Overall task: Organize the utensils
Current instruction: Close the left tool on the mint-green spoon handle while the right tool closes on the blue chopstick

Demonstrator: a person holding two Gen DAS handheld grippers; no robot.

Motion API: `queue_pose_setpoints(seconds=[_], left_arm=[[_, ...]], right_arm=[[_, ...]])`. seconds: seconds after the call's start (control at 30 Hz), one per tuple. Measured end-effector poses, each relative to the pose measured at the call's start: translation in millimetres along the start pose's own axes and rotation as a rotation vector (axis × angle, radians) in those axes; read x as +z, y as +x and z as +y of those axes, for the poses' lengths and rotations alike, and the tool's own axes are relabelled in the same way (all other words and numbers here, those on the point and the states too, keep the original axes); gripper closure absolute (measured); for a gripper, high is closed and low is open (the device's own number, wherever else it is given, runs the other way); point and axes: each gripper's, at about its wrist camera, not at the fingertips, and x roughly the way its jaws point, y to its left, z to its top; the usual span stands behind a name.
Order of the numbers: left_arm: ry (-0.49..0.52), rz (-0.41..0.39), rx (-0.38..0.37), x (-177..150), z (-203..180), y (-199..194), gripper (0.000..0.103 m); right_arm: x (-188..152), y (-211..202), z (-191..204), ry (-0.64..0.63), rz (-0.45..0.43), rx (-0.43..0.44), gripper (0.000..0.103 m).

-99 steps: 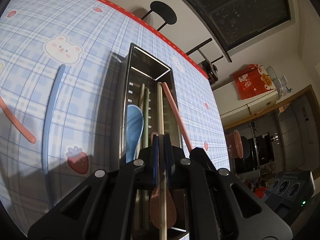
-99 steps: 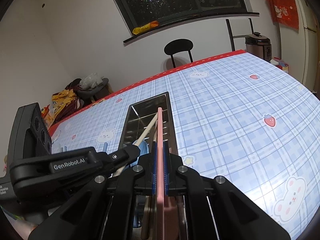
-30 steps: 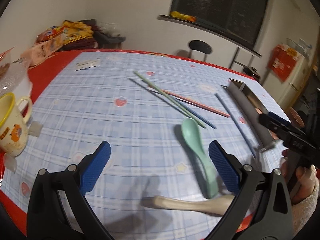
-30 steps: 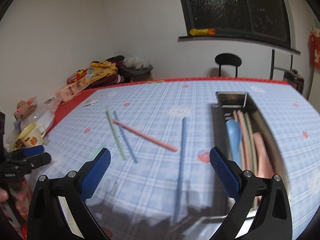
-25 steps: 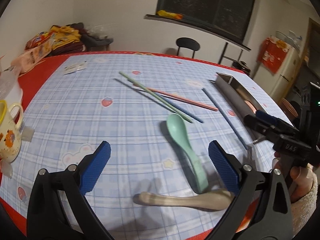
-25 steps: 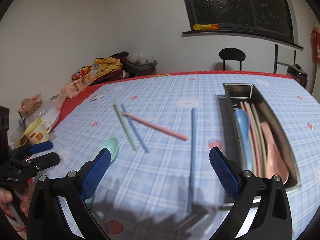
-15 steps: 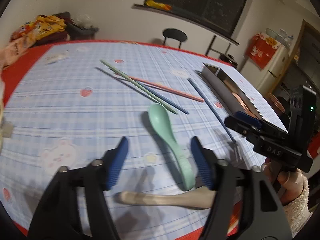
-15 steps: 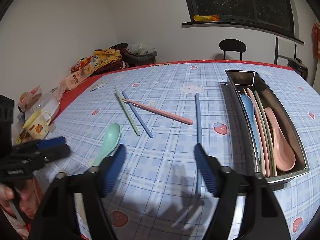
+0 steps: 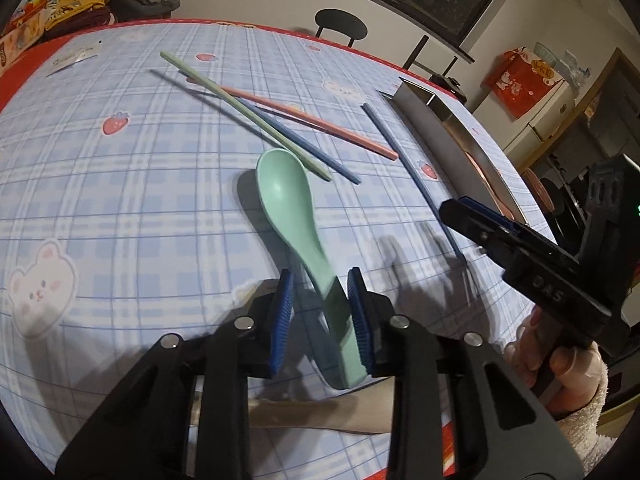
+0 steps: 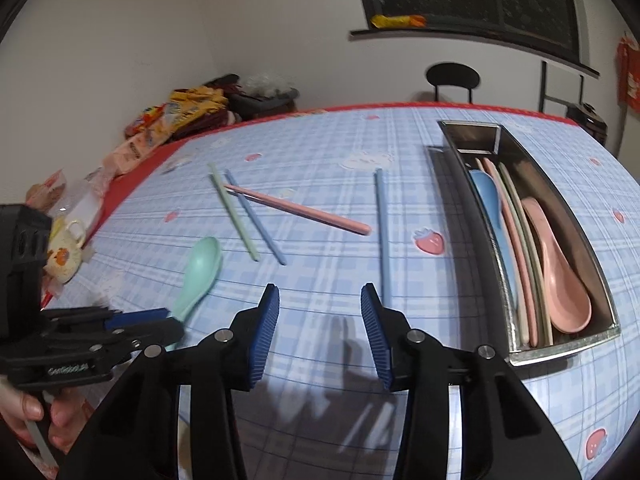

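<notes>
A mint green spoon (image 9: pixel 296 216) lies on the checked tablecloth, also seen in the right wrist view (image 10: pixel 198 274). My left gripper (image 9: pixel 322 316) straddles its handle with the jaws partly closed, a gap still showing on the left side. A beige spoon (image 9: pixel 316 416) lies crosswise under that gripper. My right gripper (image 10: pixel 320 320) is open and empty above the cloth, just left of a blue chopstick (image 10: pixel 382 232). Green (image 10: pixel 234 216), blue (image 10: pixel 256 218) and pink (image 10: pixel 298 208) chopsticks lie crossed further back. The steel utensil tray (image 10: pixel 560 350) holds a pink spoon (image 10: pixel 558 276), a blue spoon and several chopsticks.
A yellow-rimmed mug (image 10: pixel 66 248) and snack packets (image 10: pixel 172 120) sit at the table's left edge. A black chair (image 10: pixel 452 76) stands behind the far edge. The table's near edge runs just under both grippers.
Both grippers swung away from the tray and opened. In the last half second the left gripper dropped onto the green spoon's handle while narrowing; the right gripper narrowed and moved toward the blue chopstick.
</notes>
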Motion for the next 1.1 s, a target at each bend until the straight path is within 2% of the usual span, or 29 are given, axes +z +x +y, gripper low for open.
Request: queue_pose_setpoints(seconds=[0.3, 0.37, 0.4, 0.5, 0.87, 0.97, 1.1], left_arm=[[0.017, 0.006, -0.018, 0.9, -5.9, 7.6, 0.079], [0.019, 0.007, -0.017, 1.9, -7.2, 9.5, 0.081], [0.021, 0.007, -0.005, 2.9, -7.8, 11.0, 0.086], [0.005, 0.007, -0.005, 7.1, -4.6, 14.7, 0.091], [-0.059, -0.009, -0.05, 10.3, 11.3, 15.2, 0.091], [-0.072, -0.016, -0.059, 11.3, 14.7, 15.5, 0.091], [-0.078, -0.02, -0.069, 10.1, 18.2, 14.9, 0.091]], right_arm=[[12.8, 22.4, 4.0, -0.031, 0.072, -0.113, 0.073], [22.7, 26.9, 2.3, -0.035, 0.069, -0.151, 0.076], [26.8, 29.6, 1.5, -0.038, 0.074, -0.167, 0.079], [35.9, 39.8, -1.9, -0.029, 0.101, -0.174, 0.083], [46.6, 70.0, -8.7, -0.019, 0.187, -0.245, 0.086], [44.7, 69.6, -8.4, -0.026, 0.181, -0.25, 0.086], [42.3, 68.1, -4.7, -0.048, 0.185, -0.24, 0.096]])
